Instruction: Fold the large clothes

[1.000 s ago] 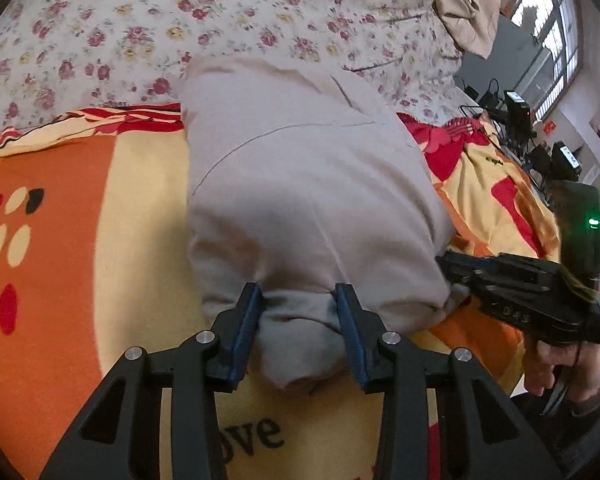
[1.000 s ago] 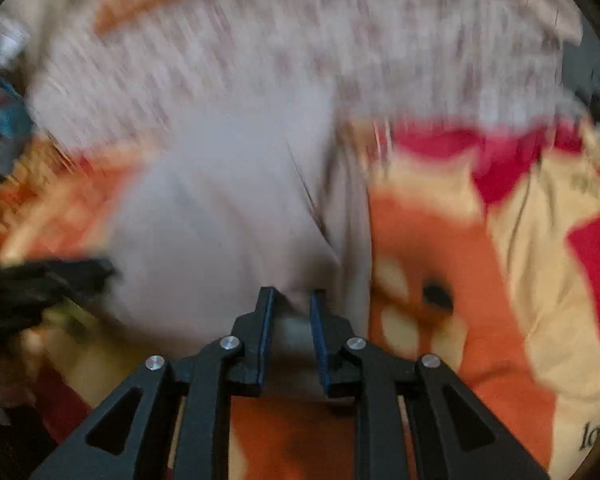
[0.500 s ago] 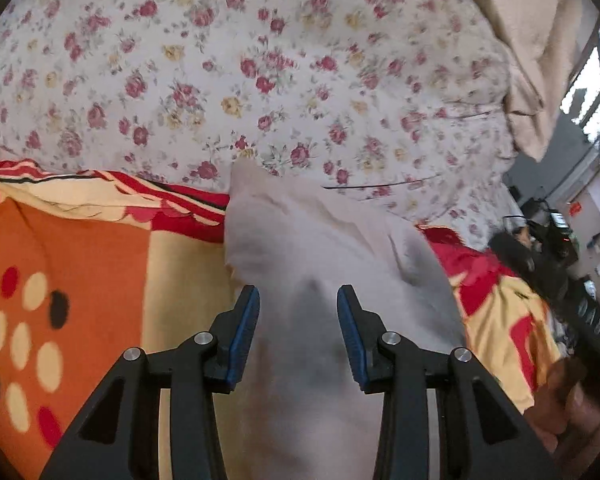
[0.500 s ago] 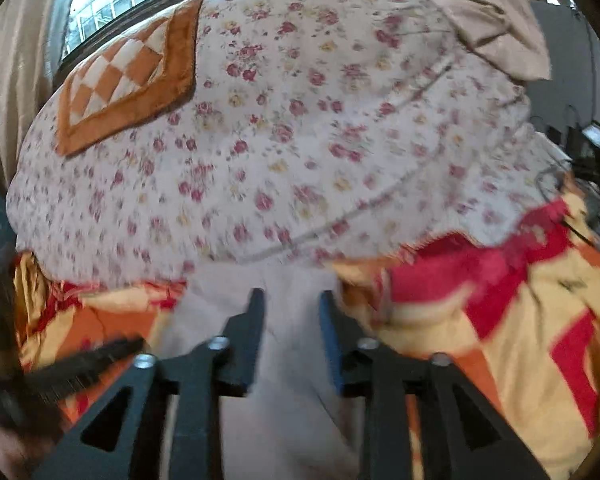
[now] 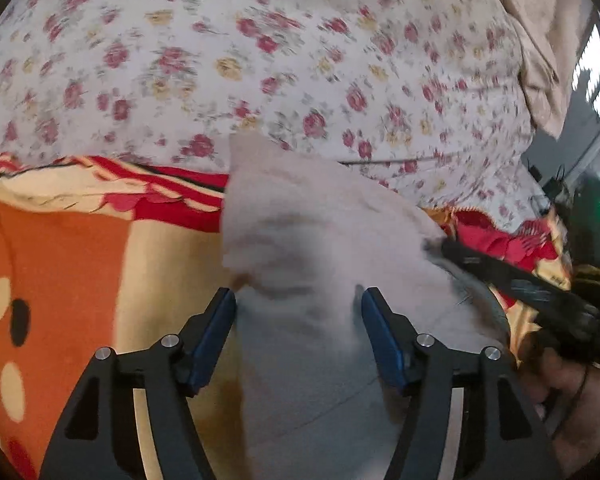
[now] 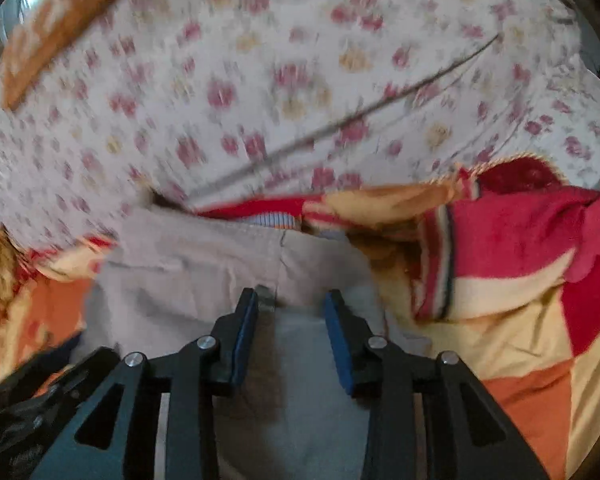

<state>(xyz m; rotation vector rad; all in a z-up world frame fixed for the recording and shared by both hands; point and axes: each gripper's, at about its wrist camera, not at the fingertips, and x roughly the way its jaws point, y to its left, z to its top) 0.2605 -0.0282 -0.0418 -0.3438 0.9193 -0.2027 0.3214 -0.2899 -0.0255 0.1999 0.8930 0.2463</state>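
Note:
A beige-grey garment (image 5: 300, 240) lies folded on the orange and yellow blanket (image 5: 80, 280), with its far edge at the floral sheet (image 5: 260, 60). My left gripper (image 5: 298, 312) hovers over the garment's left part. Its jaws are opening, cloth lies loose between the blue pads (image 5: 212, 344), and they do not press it. My right gripper (image 6: 292, 312) is over the same garment (image 6: 200, 264), its jaws opening too, with slack cloth between them. In the left wrist view the right gripper (image 5: 500, 276) reaches in from the right onto the garment's edge.
The red border of the blanket (image 6: 520, 232) bunches up to the right of the garment. A beige cloth (image 5: 540, 40) hangs at the back right near a window. A hand (image 5: 572, 392) holds the right tool. An orange checked cushion (image 6: 60, 32) lies at the back left.
Both grippers carried the garment's near edge forward toward the floral sheet. Both pairs of jaws have widened and let the bunched cloth go.

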